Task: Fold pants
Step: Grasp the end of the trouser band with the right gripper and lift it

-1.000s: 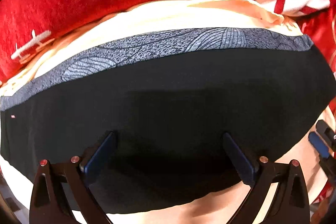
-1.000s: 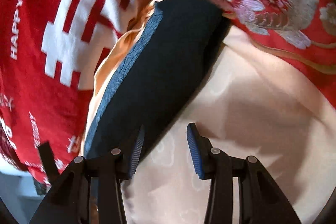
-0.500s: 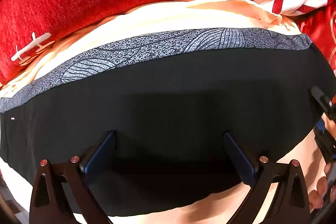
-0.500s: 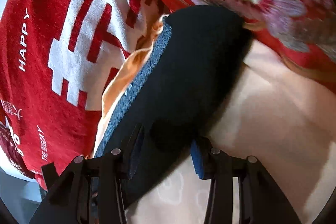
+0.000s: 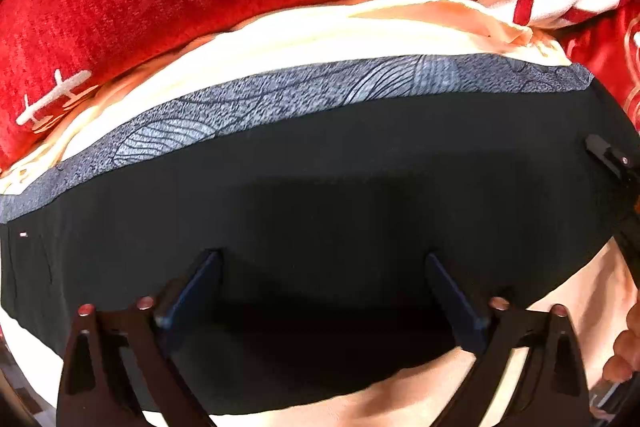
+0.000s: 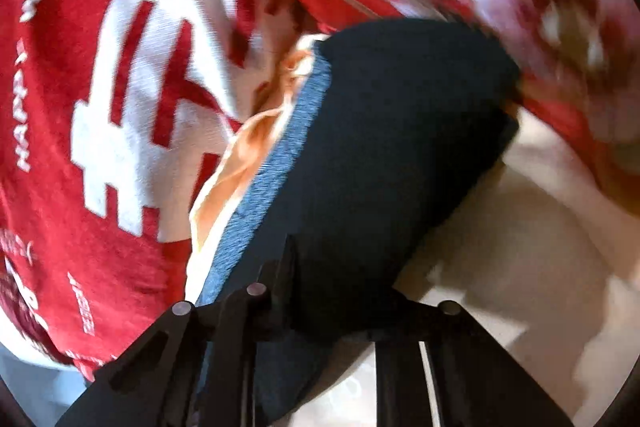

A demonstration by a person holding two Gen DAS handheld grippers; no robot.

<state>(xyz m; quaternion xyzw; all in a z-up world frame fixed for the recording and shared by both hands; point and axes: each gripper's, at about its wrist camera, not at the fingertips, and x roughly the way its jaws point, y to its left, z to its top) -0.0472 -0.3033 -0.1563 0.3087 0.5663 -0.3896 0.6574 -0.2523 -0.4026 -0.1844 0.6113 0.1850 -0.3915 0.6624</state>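
One pair of black pants (image 5: 320, 195) lies flat on cream sheeting (image 5: 304, 39), grey patterned waistband (image 5: 280, 103) uppermost.
Left tongs (image 5: 320, 291) hover wide, just closing a little, fingers resting on smooth fabric; right tongs (image 6: 332, 291) have just closed, pinching the pants' edge beside one plush red pillow (image 6: 80, 107).

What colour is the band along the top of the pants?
Grey band with a wavy line pattern; left wrist view.
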